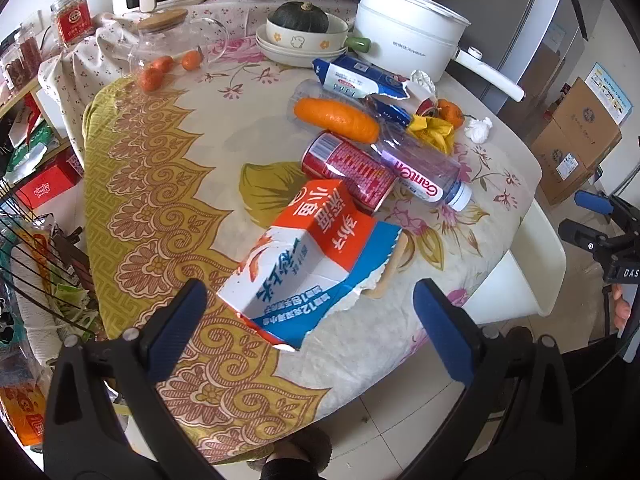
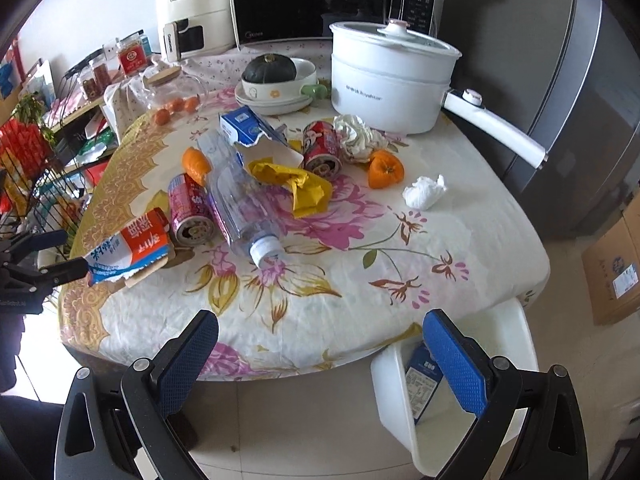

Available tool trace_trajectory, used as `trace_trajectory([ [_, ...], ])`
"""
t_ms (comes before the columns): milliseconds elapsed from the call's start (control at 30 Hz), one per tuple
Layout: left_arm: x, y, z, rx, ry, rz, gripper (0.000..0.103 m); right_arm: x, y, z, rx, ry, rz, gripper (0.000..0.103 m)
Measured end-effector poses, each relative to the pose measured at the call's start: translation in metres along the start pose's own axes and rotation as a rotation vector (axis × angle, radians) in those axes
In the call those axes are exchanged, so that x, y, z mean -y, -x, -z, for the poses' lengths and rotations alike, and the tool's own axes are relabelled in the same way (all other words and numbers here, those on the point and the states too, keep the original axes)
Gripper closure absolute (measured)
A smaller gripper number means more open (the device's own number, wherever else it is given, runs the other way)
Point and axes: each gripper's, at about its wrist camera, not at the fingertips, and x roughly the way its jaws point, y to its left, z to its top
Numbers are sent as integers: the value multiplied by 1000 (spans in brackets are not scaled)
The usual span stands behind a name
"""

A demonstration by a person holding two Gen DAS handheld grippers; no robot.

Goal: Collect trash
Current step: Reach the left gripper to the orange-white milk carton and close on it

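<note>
Trash lies on the flowered table (image 1: 168, 184): a torn orange-and-blue carton (image 1: 308, 256), a red can (image 1: 352, 172), a clear plastic bottle (image 1: 416, 168), a yellow wrapper (image 1: 434, 130), a blue carton (image 1: 356, 76) and a tissue wad (image 1: 478, 128). My left gripper (image 1: 308, 316) is open, its jaws either side of the orange carton's near end, not touching. My right gripper (image 2: 320, 356) is open and empty, off the table's near edge. A white bin (image 2: 400, 400) below it holds a blue carton (image 2: 420, 380). The right wrist view shows the orange carton (image 2: 136, 248), bottle (image 2: 240, 208) and a second red can (image 2: 320, 148).
A white electric pot (image 2: 384, 80), a bowl with a squash (image 2: 276, 76), a carrot (image 1: 336, 118), an orange piece (image 2: 384, 170) and a glass jar with small oranges (image 1: 176, 44) are on the table. A wire rack (image 1: 36, 272) stands left, cardboard boxes (image 1: 576, 136) right.
</note>
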Motion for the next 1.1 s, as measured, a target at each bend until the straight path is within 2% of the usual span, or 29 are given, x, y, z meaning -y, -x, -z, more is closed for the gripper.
trace_trajectory([
  [267, -4, -30, -12, -44, -82, 11, 2, 3, -22, -15, -30, 4, -12, 0],
  [367, 4, -42, -15, -83, -125, 43, 2, 0, -34, -24, -49, 8, -37, 0],
  [500, 14, -60, -17, -142, -173, 24, 2, -7, -51, -35, -68, 23, -55, 0],
  [600, 16, -68, -18, -155, -185, 4, 2, -14, -64, -41, -81, 42, -68, 0],
  [700, 12, -72, -18, -159, -168, 21, 3, -23, -77, -47, -93, 73, -77, 0],
  [867, 4, -82, -11, -191, -151, 21, 13, -38, -95, -57, -83, 103, -110, 0],
  [933, -1, -84, -7, -199, -128, 31, 24, -43, -101, -61, -79, 105, -124, 0],
  [1000, -8, -83, -4, -195, -88, 56, 29, -47, -108, -64, -80, 107, -140, 0],
  [1100, -17, -79, 0, -176, -36, 83, 45, -49, -119, -66, -82, 101, -155, 1],
])
